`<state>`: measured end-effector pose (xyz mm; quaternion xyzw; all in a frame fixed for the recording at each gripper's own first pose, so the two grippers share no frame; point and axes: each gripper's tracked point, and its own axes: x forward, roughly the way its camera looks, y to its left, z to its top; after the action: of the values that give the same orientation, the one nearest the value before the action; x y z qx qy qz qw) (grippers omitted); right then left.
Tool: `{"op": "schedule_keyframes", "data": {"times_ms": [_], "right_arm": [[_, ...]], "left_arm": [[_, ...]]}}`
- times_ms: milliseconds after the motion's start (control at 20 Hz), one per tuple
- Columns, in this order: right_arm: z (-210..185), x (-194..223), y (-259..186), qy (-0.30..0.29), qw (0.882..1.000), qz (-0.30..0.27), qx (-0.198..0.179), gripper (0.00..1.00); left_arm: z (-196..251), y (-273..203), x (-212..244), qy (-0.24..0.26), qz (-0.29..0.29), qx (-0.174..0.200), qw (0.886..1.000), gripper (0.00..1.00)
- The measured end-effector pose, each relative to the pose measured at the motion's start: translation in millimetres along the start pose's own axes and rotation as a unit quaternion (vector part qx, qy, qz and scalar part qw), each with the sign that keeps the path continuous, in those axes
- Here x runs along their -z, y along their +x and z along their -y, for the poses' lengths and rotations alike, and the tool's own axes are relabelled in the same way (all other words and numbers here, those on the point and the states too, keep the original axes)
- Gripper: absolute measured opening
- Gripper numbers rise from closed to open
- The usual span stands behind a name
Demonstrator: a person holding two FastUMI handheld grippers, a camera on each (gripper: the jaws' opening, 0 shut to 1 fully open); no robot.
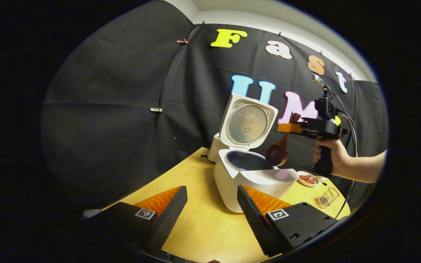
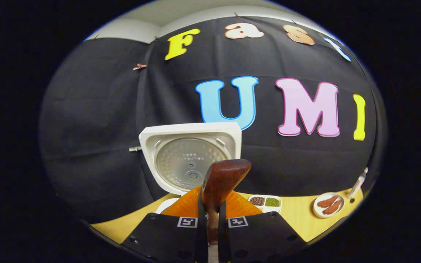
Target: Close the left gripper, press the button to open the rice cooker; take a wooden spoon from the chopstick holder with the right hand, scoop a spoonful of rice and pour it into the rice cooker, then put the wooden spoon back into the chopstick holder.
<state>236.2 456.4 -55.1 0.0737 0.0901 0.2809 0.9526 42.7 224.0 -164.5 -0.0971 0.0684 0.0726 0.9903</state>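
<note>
At right of the left gripper view, the right gripper clamps the wooden spoon above the open rice cooker (contents perhaps rice); left gripper spread.

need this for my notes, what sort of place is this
Likely a staged recording booth made up as a kitchen corner: black cloth wall behind a wooden table, with an open rice cooker and small dishes of food.
</note>
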Motion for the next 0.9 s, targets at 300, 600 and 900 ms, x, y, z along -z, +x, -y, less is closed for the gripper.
{"op": "schedule_keyframes", "data": {"times_ms": [300,600,900], "right_arm": [[66.9,-52.5,-42.7,0.110,0.993,0.036,0.037,0.14],[169.0,-74.3,-94.8,0.158,0.981,0.048,0.098,0.15],[282.0,-57.4,-153.8,0.166,0.971,0.031,0.167,0.15]], "left_arm": [[33.9,3.8,-14.0,0.002,0.006,0.015,1.000,0.95],[92.2,9.8,-34.5,0.000,0.015,0.038,0.999,0.95],[147.3,15.2,-44.1,-0.015,0.019,0.045,0.999,0.95]]}}
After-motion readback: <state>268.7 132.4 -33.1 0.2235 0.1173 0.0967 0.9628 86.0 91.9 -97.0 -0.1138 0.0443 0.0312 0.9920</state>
